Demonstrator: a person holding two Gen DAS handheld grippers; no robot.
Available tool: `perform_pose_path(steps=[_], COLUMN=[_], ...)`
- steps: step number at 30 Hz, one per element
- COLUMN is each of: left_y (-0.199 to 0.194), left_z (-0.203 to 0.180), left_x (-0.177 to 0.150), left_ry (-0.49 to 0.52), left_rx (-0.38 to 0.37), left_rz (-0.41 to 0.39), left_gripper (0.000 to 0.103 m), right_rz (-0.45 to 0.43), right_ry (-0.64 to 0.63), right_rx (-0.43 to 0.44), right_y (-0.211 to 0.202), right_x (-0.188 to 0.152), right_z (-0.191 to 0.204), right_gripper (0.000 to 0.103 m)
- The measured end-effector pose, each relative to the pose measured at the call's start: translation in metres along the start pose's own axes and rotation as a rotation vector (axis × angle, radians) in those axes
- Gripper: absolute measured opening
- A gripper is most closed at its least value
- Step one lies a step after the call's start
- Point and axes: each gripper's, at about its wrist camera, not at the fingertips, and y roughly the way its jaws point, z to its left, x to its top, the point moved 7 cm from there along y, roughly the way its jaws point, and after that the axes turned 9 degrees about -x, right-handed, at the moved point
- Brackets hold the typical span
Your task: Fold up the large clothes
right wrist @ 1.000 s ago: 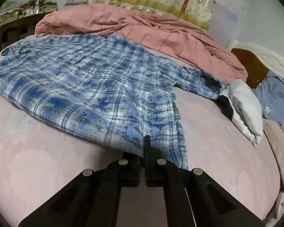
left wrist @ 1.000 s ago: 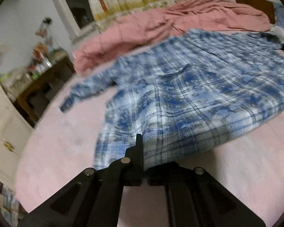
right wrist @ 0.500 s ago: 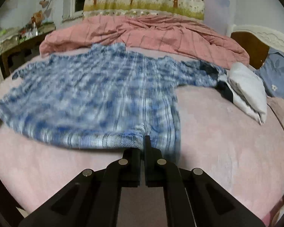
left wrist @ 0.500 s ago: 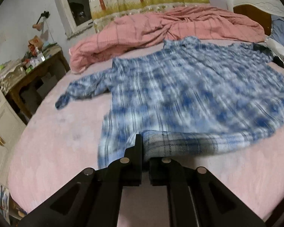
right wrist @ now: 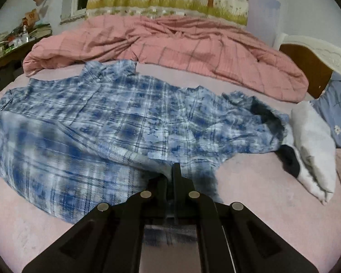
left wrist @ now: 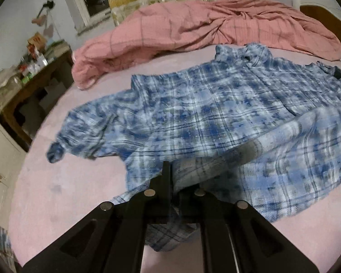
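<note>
The blue plaid shirt (left wrist: 216, 113) lies spread on the pink bed sheet (left wrist: 68, 193), collar toward the far side, and its lower hem is lifted and doubled back over the body. The hem part is blurred, so the exact fold line is hard to make out. In the left wrist view the right sleeve is cut off at the picture edge; in the right wrist view the left sleeve is cut off too. The left gripper (left wrist: 174, 177) is closed on the hem corner, with cloth hanging below its jaws. The right gripper (right wrist: 170, 177) is also clamped on the hem of the shirt (right wrist: 136, 118).

Behind the shirt a pink quilt (left wrist: 193, 29) is bunched along the bed. A white pillow (right wrist: 311, 150) lies near the right sleeve. A cluttered wooden table (left wrist: 22, 84) stands beside the bed.

One second ago the hem was flat and stretched at the near edge; now it is raised and carried toward the collar.
</note>
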Motion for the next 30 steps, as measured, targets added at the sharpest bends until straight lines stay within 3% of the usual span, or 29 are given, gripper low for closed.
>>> perform_pose_path(steps=[5, 6, 7, 8, 9, 10, 12, 14, 15, 16, 20, 22, 24, 27, 28, 30], left_y=[0.024, 0.026, 0.029, 0.029, 0.026, 0.020, 0.008, -0.007, -0.015, -0.023, -0.056, -0.065, -0.063, -0.047, -0.042, -0.034], left_z=[0.009, 0.009, 0.011, 0.014, 0.017, 0.020, 0.023, 0.022, 0.022, 0.021, 0.006, -0.005, -0.017, -0.035, -0.039, -0.041], left_x=[0.000, -0.001, -0.003, -0.005, -0.004, -0.004, -0.005, -0.003, -0.001, 0.001, 0.009, 0.009, 0.008, -0.001, -0.004, -0.005], left_ry=[-0.030, -0.029, -0.022, -0.013, 0.003, 0.016, 0.018, -0.009, -0.028, -0.044, -0.043, -0.027, -0.017, -0.020, -0.015, 0.014], left_rx=[-0.023, -0.019, 0.004, 0.040, 0.083, 0.115, 0.127, 0.071, 0.047, 0.026, -0.058, -0.100, -0.144, -0.247, -0.253, -0.206], left_rz=[0.015, 0.020, 0.030, 0.029, -0.002, -0.041, -0.096, -0.148, -0.178, -0.212, -0.312, -0.320, -0.277, -0.171, -0.145, -0.139], left_gripper=[0.014, 0.022, 0.041, 0.052, 0.069, 0.079, 0.083, 0.087, 0.091, 0.094, 0.098, 0.100, 0.100, 0.100, 0.100, 0.100], right_rz=[0.006, 0.009, 0.009, 0.008, 0.009, 0.009, 0.004, -0.024, -0.051, -0.085, -0.172, -0.205, -0.201, -0.121, -0.120, -0.138], right_ry=[-0.009, -0.010, -0.009, -0.006, 0.001, 0.012, 0.055, 0.090, 0.111, 0.135, 0.202, 0.237, 0.236, 0.135, 0.102, 0.007], right_rx=[-0.014, -0.010, -0.007, -0.004, -0.002, 0.000, 0.013, 0.025, 0.019, 0.008, 0.047, 0.092, 0.159, 0.321, 0.346, 0.314], right_y=[0.023, 0.026, 0.027, 0.028, 0.029, 0.030, 0.028, 0.021, 0.016, 0.009, -0.020, -0.033, -0.040, -0.038, -0.039, -0.038], right_x=[0.001, 0.002, 0.003, 0.003, 0.004, 0.004, 0.004, 0.006, 0.007, 0.009, 0.016, 0.018, 0.016, 0.008, 0.004, -0.001], right_z=[0.004, 0.005, 0.006, 0.006, 0.006, 0.005, 0.001, -0.003, -0.007, -0.012, -0.025, -0.029, -0.026, -0.003, 0.004, 0.018], right_gripper=[0.003, 0.003, 0.003, 0.003, 0.005, 0.007, 0.019, 0.051, 0.079, 0.088, 0.088, 0.089, 0.089, 0.089, 0.089, 0.088])
